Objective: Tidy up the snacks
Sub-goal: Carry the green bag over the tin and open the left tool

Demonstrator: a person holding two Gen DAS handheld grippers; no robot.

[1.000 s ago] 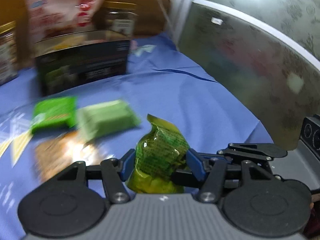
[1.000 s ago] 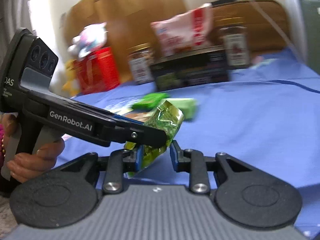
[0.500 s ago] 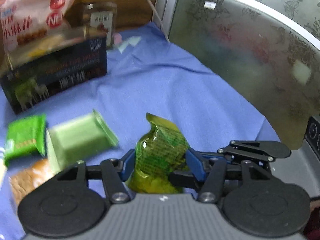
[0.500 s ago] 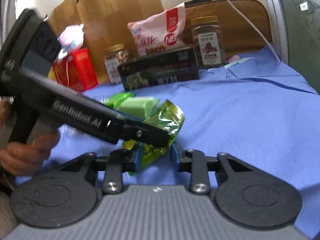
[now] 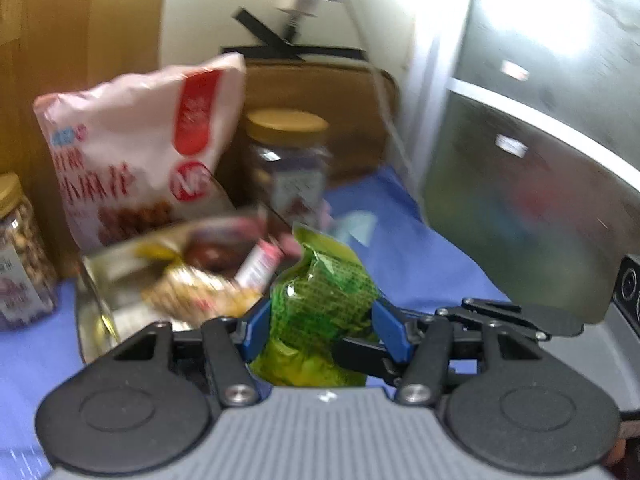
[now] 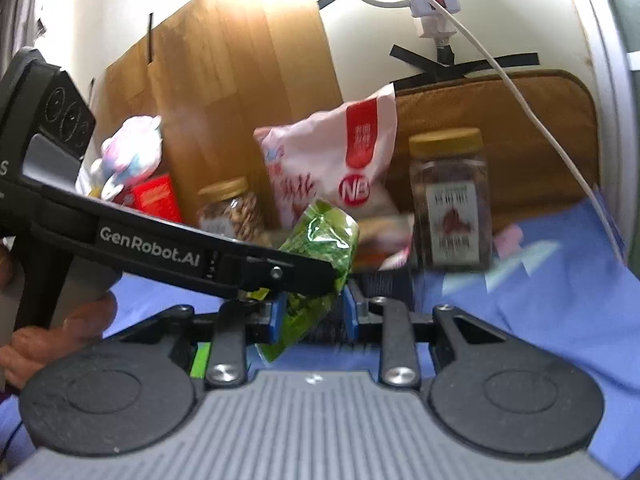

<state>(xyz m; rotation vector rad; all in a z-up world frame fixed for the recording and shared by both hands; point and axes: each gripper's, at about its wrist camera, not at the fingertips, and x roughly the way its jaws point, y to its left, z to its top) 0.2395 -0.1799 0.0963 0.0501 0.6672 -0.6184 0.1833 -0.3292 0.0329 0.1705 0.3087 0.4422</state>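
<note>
the crinkled green foil snack pouch (image 5: 320, 312) is up off the blue cloth-covered table (image 5: 420, 256), pinched between both claws at once. the left gripper (image 5: 320, 320) clamps its blue pads on the pouch's wide middle, and the right gripper (image 6: 312, 312) nips its lower part from the other side. the pouch stands roughly upright, long axis running up and a little away, its sealed top edge leaning toward the open rectangular box of mixed snacks (image 5: 168, 280) just ahead and to the left in the left wrist view. the left claw looks the nearer to that box, so the drop likely turns on carrying the pouch forward over the rim. the pouch is glossy, translucent and puffy, printed with dark green, yellowish at the bottom.
</note>
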